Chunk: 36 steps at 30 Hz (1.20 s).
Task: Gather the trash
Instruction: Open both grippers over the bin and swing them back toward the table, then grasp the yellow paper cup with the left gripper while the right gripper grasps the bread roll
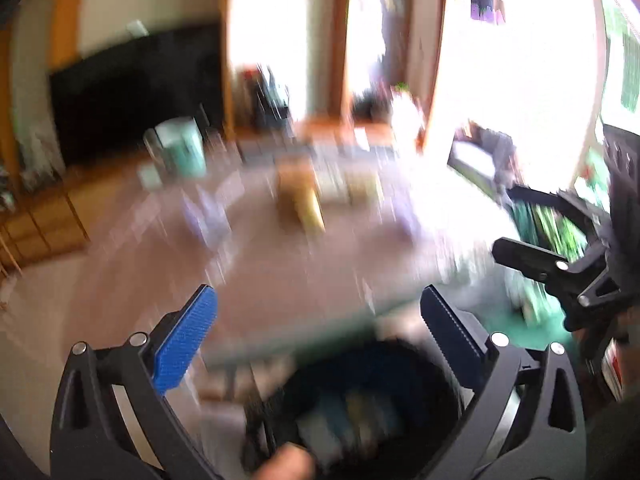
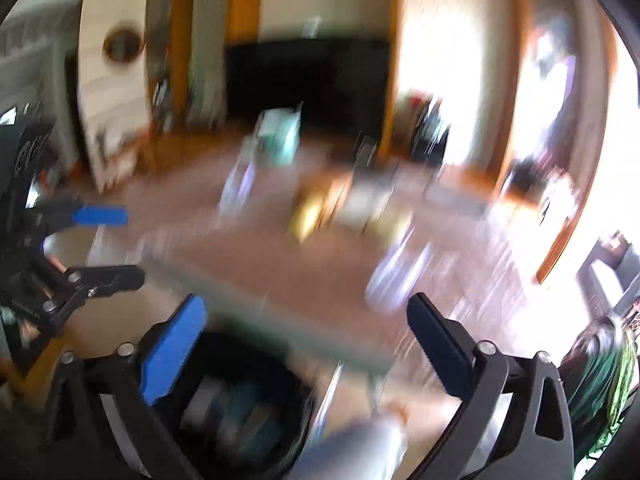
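Both views are badly blurred. In the left wrist view my left gripper is open, with nothing between its blue pad and its dark pad. Under it stands a dark round bin holding blurred light-coloured items. The black finger of the right gripper shows at the right edge. In the right wrist view my right gripper is also open and holds nothing, and the same bin sits below it. My left gripper appears open at the left. Beyond the bin a brown table carries a yellow-brown item.
On the table there are also a teal container and clear bottle-like shapes. A large black screen stands behind. Bright windows glare at the right. A person's denim-clad leg shows beside the bin. Green cloth lies at the right.
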Available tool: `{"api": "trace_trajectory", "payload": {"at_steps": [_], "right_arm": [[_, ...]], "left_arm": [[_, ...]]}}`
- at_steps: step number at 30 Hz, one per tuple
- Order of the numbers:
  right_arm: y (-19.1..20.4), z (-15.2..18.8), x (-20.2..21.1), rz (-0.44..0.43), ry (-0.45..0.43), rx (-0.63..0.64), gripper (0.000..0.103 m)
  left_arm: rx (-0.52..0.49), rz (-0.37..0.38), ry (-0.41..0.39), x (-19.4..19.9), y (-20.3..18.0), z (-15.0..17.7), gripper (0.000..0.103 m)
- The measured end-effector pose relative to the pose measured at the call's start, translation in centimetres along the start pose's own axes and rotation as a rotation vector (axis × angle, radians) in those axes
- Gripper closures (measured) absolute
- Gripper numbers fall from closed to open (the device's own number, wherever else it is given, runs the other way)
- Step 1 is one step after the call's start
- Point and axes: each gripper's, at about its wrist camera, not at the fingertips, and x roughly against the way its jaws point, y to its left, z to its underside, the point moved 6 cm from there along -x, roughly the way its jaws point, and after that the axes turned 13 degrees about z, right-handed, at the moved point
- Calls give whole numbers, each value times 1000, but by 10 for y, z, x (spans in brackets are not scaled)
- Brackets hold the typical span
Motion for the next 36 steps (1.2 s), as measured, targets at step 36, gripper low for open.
{"api": "trace_trajectory", "payload": {"at_steps": [36], "right_arm": [[-32,2,-255,6,523,139,33]], "left_arm": [[124,-22,403,-206,57,-19,42]]}}
